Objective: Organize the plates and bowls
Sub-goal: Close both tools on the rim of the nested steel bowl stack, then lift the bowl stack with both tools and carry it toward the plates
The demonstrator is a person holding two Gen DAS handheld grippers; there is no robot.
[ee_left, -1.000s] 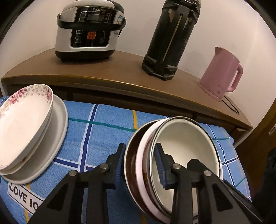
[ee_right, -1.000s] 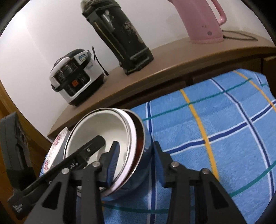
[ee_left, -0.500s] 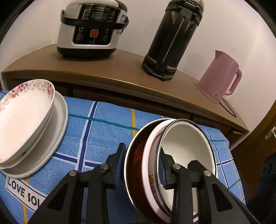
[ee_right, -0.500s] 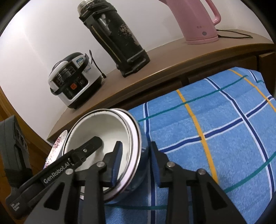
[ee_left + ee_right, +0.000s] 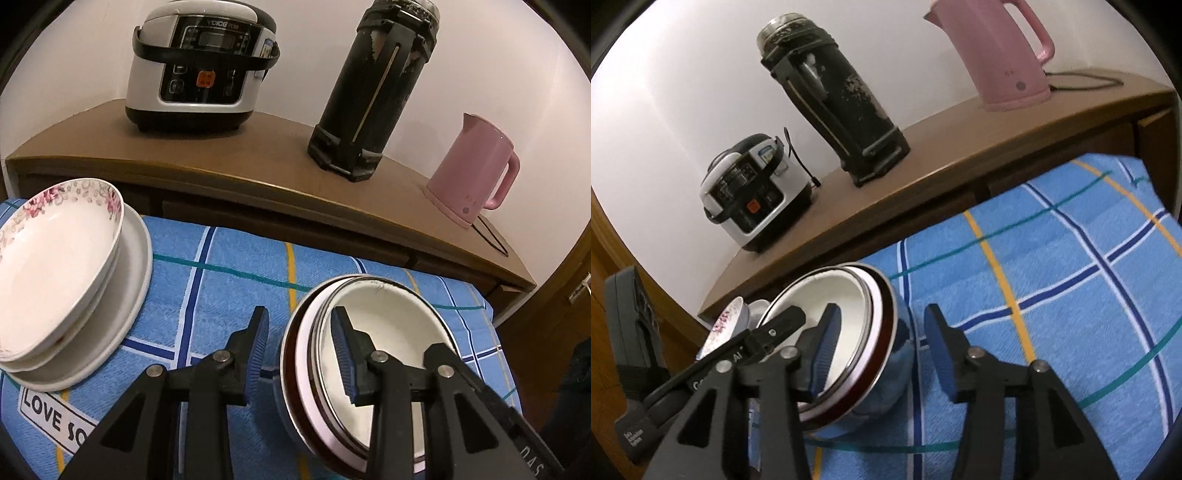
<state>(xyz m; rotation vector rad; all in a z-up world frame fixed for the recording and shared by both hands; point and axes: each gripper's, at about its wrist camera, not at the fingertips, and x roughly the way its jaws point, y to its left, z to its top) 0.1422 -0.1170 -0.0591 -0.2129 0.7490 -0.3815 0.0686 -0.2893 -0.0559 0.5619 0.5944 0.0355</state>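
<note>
Three appliances — rice cooker (image 5: 201, 70), thermos (image 5: 373, 88), kettle (image 5: 471, 170).

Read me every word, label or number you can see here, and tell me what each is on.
"VOICE": rice cooker, above its display; the letters after it are blurred.
"LOVE SO", cut off by the frame edge: white patch on the cloth.
Left gripper arm lettering: partly hidden, unreadable.
Rice cooker button labels: too small.

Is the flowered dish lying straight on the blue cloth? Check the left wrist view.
No. The flowered dish is nested on other white plates, and only the bottom plate meets the blue checked cloth.
</note>
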